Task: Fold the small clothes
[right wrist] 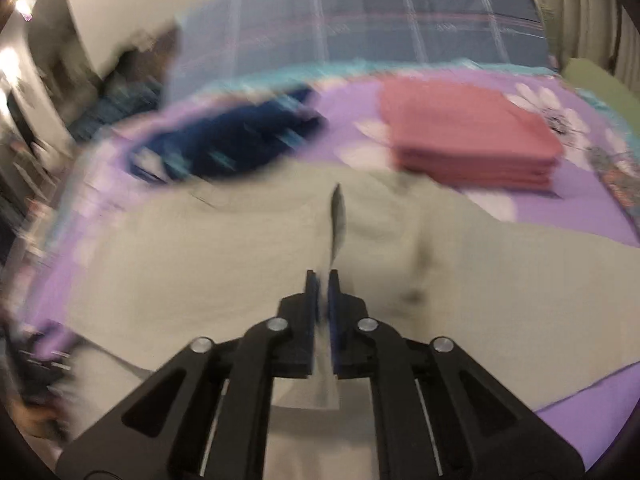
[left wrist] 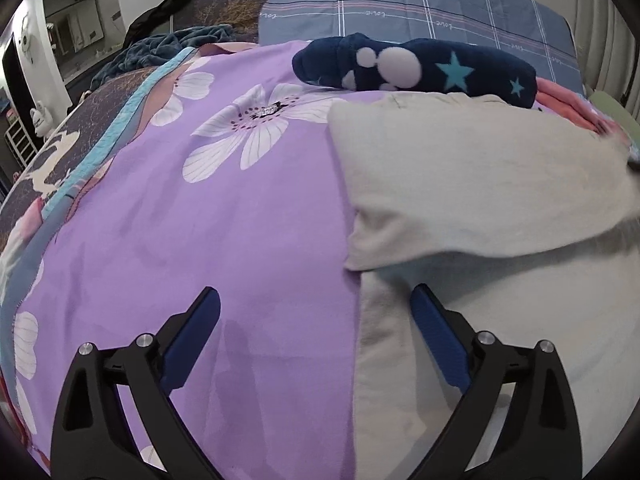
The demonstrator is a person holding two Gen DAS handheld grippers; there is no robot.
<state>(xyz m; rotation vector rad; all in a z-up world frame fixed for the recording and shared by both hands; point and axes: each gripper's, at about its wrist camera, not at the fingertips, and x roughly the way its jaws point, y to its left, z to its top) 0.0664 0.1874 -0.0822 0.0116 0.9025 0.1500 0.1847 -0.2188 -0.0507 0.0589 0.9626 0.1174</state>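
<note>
A beige garment [left wrist: 472,184] lies on the purple flowered bedsheet [left wrist: 224,216], its upper layer lifted and folded over towards the left. My left gripper [left wrist: 314,304] is open and empty, low over the sheet at the garment's left edge. In the blurred right wrist view my right gripper [right wrist: 323,276] is shut on a pinched fold of the beige garment [right wrist: 224,256] and holds it up. A folded navy garment with stars [left wrist: 416,66] lies behind it. A folded pink stack [right wrist: 472,140] lies at the back right.
A grey checked pillow [left wrist: 400,0] lies at the head of the bed. A crumpled dark teal blanket [left wrist: 160,48] is at the back left. The bed's left edge drops off to the room. A green object [right wrist: 600,84] is at the far right.
</note>
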